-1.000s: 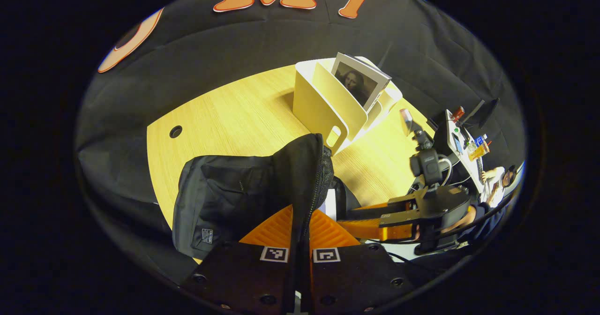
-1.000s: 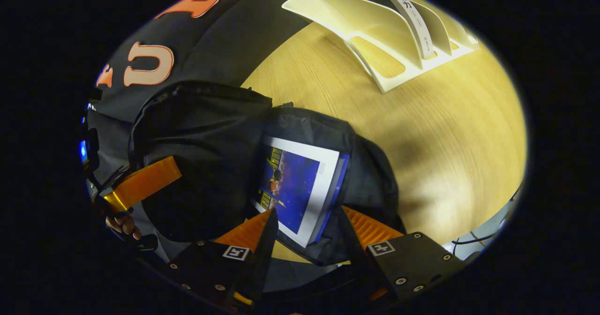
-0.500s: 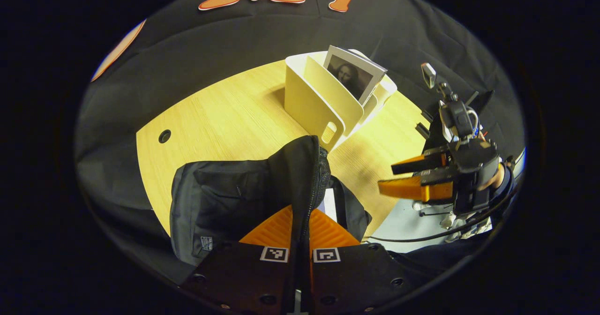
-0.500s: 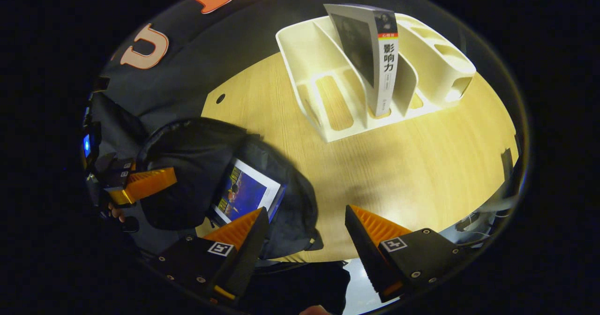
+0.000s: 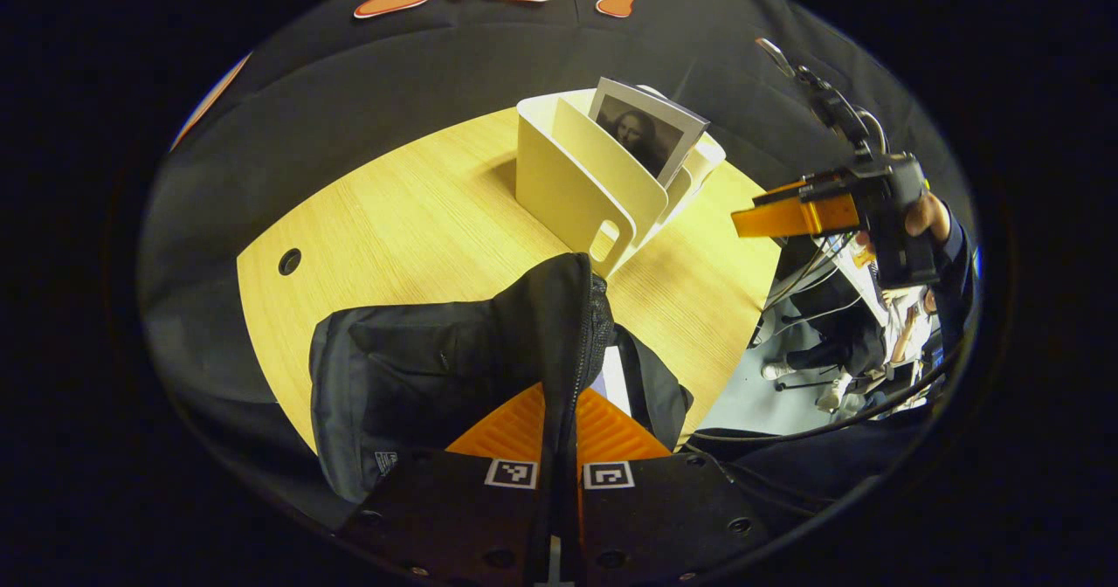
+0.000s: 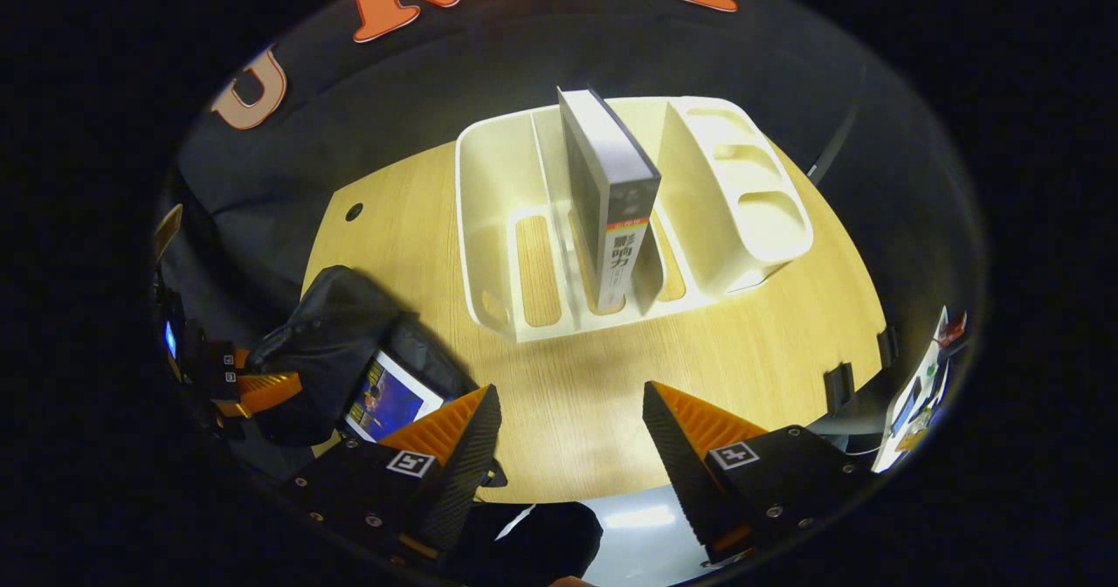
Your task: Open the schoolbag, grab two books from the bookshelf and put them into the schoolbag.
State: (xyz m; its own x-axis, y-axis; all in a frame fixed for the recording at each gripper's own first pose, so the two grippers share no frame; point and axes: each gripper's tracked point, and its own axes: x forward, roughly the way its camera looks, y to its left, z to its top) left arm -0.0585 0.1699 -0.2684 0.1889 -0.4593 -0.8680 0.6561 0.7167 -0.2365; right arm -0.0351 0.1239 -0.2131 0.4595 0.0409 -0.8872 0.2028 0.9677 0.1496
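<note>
Now the right gripper (image 6: 568, 421), jaws wide, has left the schoolbag (image 6: 332, 342) — first book (image 6: 389, 399) inside — facing the second book (image 6: 611, 194); left gripper (image 5: 559, 412) stays clenched on the flap.

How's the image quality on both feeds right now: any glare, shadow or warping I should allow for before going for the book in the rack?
Right gripper view: sharp, a bright patch on the table near the right claw; the book is clear, the white rack bowed by fisheye. Left gripper view: table edge curves, the schoolbag is dark, with little detail.

Matt cloth schoolbag (image 5: 419, 360), wood-grain table (image 6: 786, 334), smooth plastic bookshelf (image 6: 489, 220).
</note>
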